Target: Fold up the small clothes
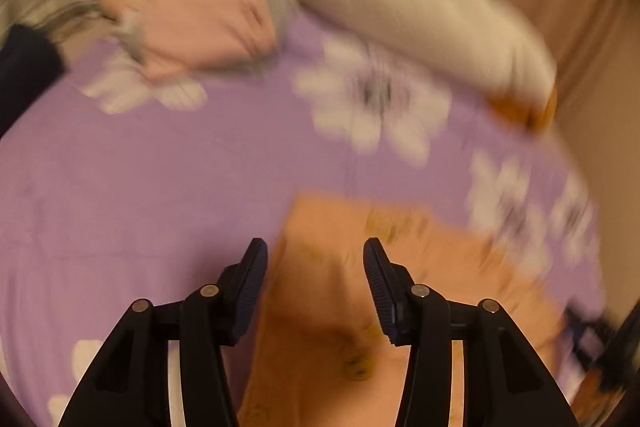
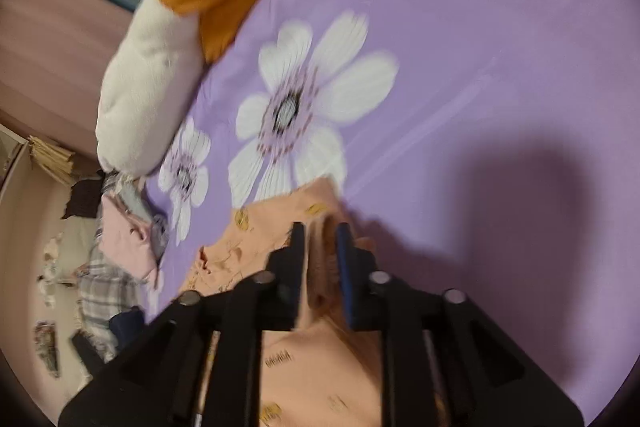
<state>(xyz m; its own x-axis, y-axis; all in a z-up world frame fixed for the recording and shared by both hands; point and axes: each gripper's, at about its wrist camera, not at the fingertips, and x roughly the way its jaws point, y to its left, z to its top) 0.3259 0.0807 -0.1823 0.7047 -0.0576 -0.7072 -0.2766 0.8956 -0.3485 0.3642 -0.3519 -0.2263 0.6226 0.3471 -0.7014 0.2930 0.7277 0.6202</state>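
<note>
Right wrist: peach garment (image 2: 320, 359), small yellow prints, bunched between fingers (image 2: 298, 259).

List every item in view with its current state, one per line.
left hand-held gripper: open, empty, above the orange garment.
right hand-held gripper: shut on a fold of the orange garment.
orange garment: partly lifted, rumpled.
pink garment: folded, on the bedsheet.
plush toy: lying at the bed's edge.
purple floral bedsheet: spread flat.
</note>
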